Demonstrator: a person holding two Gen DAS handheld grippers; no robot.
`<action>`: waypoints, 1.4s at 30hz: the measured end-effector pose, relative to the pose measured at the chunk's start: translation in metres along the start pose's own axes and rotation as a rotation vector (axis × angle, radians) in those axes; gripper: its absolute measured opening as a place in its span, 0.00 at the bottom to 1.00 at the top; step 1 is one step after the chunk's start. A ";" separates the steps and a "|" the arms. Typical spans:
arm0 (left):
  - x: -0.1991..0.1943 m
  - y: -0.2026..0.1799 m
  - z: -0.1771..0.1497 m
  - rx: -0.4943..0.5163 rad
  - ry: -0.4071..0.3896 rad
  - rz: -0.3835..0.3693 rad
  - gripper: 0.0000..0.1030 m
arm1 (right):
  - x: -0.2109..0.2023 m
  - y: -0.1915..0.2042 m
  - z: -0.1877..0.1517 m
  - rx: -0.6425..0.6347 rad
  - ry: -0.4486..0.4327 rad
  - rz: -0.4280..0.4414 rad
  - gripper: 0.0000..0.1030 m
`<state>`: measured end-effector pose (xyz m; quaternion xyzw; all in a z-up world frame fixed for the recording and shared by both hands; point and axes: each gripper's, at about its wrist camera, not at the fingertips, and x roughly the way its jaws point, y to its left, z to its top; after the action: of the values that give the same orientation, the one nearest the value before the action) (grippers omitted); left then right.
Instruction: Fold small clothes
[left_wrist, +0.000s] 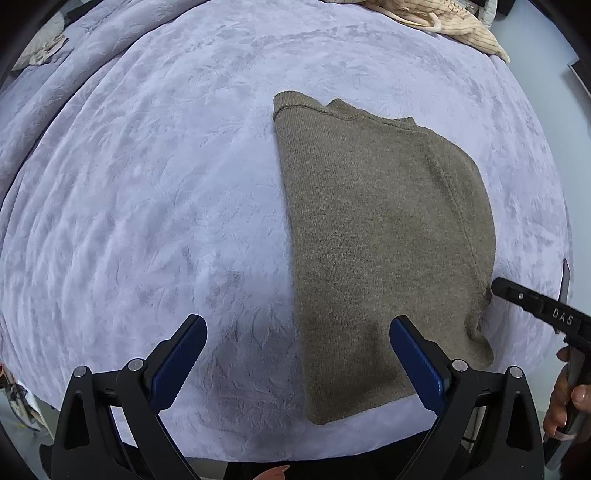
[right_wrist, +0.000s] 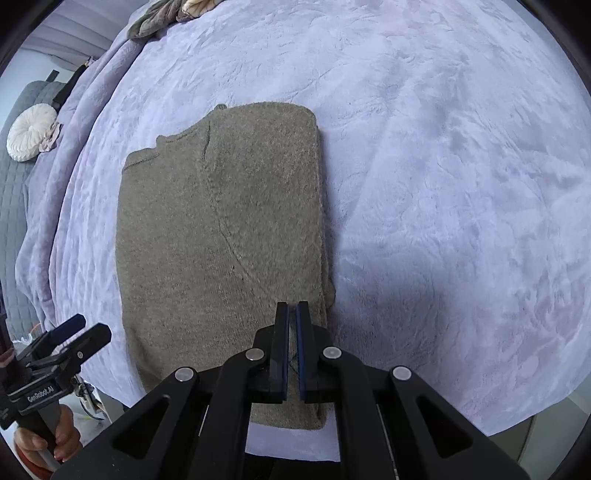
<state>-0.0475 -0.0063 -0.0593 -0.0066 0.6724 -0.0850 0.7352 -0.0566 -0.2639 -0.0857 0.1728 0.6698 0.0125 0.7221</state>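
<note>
Right tongs (right_wrist: 292, 314) together, marked "DAS"; left tongs (left_wrist: 298, 334) apart, "GenRobot.AI"; folded sweater (left_wrist: 384, 236) below.

I read "DAS" in white on the black body of my right tool (left_wrist: 546, 310), and "GenRobot.AI" in white on the black body of my left tool (right_wrist: 79, 341).

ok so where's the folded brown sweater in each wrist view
Left wrist view: the brown sweater lies right of centre, running down to the left tool's right finger.
Right wrist view: it lies left of centre, with the shut right tool over its lower right edge.
Shared landmark: the lilac blanket beneath it.
</note>
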 end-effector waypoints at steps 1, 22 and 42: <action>0.000 0.000 0.000 0.002 -0.001 0.003 0.97 | 0.000 -0.002 0.005 0.010 -0.013 0.017 0.11; -0.004 -0.009 0.004 -0.006 0.011 0.035 0.97 | 0.003 -0.023 0.045 0.092 0.008 0.018 0.10; -0.034 -0.020 0.010 0.027 -0.045 0.078 0.97 | -0.043 0.060 -0.001 -0.098 -0.005 -0.133 0.80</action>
<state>-0.0424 -0.0228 -0.0222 0.0275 0.6543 -0.0651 0.7529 -0.0491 -0.2178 -0.0286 0.0924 0.6764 -0.0032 0.7307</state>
